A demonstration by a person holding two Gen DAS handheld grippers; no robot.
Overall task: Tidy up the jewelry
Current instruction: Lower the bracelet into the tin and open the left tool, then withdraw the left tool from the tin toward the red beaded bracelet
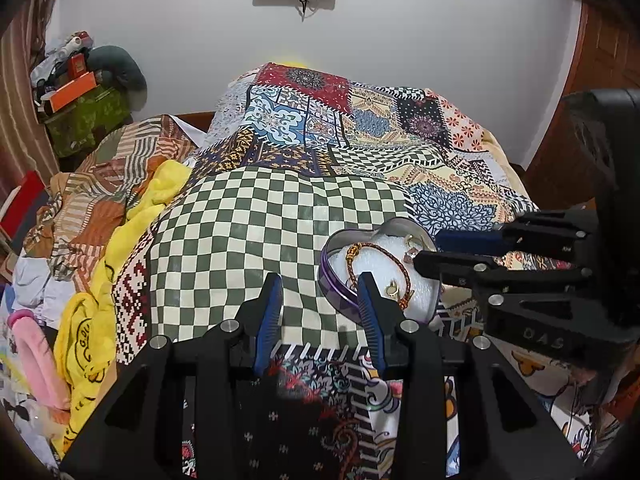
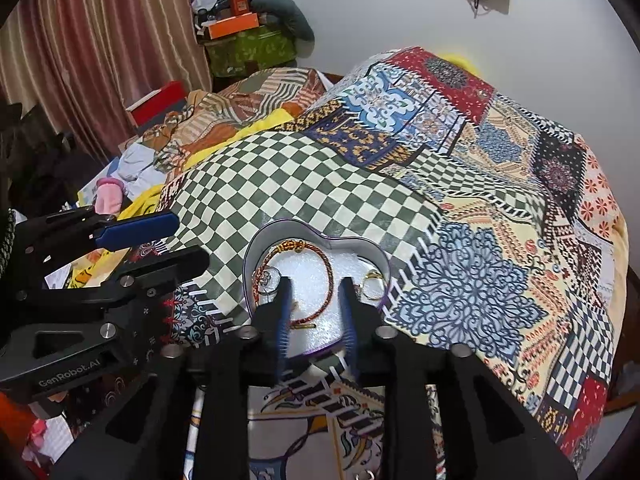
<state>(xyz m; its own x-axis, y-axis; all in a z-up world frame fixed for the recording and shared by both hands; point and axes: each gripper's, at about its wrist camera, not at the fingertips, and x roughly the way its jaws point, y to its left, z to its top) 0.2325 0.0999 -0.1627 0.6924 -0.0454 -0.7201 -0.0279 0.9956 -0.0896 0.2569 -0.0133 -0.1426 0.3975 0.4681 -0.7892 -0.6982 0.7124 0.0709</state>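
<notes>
Heart tin [image 2: 256,252] sits on the checked quilt [image 1: 224,240], braided bracelet [image 2: 330,276] and rings inside; I judge the drop-off step done (nothing gripped). Right gripper [image 2: 316,300] over it, left gripper [image 1: 320,300] beside, both part-open, empty; next, back off

My left wrist camera looks forward and down along my left tool [image 1: 318,292], close over the patchwork-quilted bed [image 1: 248,220]. My right wrist camera does likewise. Both share the heart-shaped purple tin box [image 1: 332,280] [image 2: 256,248] and the far white wall [image 1: 400,32] [image 2: 360,12].
</notes>
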